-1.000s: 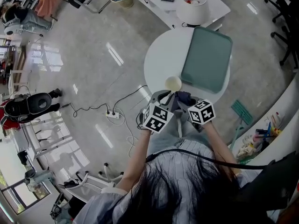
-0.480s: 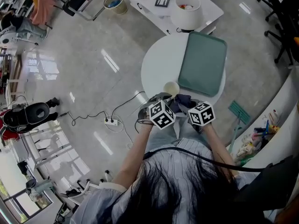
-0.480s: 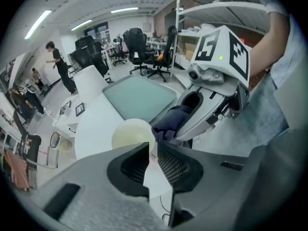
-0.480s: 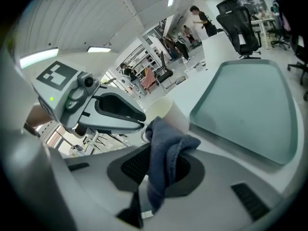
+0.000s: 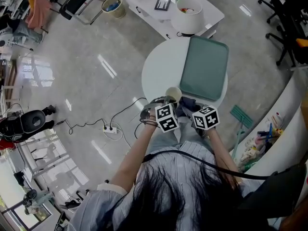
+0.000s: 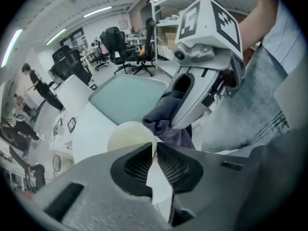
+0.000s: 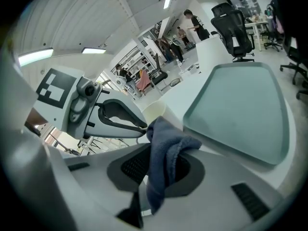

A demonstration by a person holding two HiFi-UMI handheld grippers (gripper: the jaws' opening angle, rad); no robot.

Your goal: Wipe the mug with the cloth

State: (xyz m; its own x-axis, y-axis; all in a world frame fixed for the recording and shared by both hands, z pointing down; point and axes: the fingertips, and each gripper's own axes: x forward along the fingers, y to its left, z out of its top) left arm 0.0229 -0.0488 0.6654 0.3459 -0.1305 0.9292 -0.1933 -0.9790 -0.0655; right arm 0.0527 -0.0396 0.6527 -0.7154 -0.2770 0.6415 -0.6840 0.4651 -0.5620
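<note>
A cream mug (image 5: 173, 93) is at the near edge of the round white table (image 5: 156, 69). My left gripper (image 5: 167, 101) is shut on the mug's rim (image 6: 129, 134), and its jaws meet over the thin wall. My right gripper (image 5: 191, 108) is shut on a dark blue-grey cloth (image 7: 166, 160), which hangs folded between its pads. The cloth (image 6: 166, 117) sits right beside the mug, touching or almost touching its side. In the right gripper view the mug (image 7: 155, 112) shows just behind the cloth, with the left gripper (image 7: 140, 126) at its left.
A grey-green tray (image 5: 204, 69) covers the right half of the table. Beyond it stands a white desk with a white bucket (image 5: 188, 11). A power strip and cables (image 5: 109, 129) lie on the floor at left. Office chairs and people are farther off.
The head view has shifted, so the table sits higher in the frame. Both grippers stay together at the table's near edge with mug and cloth; the left one has come slightly closer to the right.
</note>
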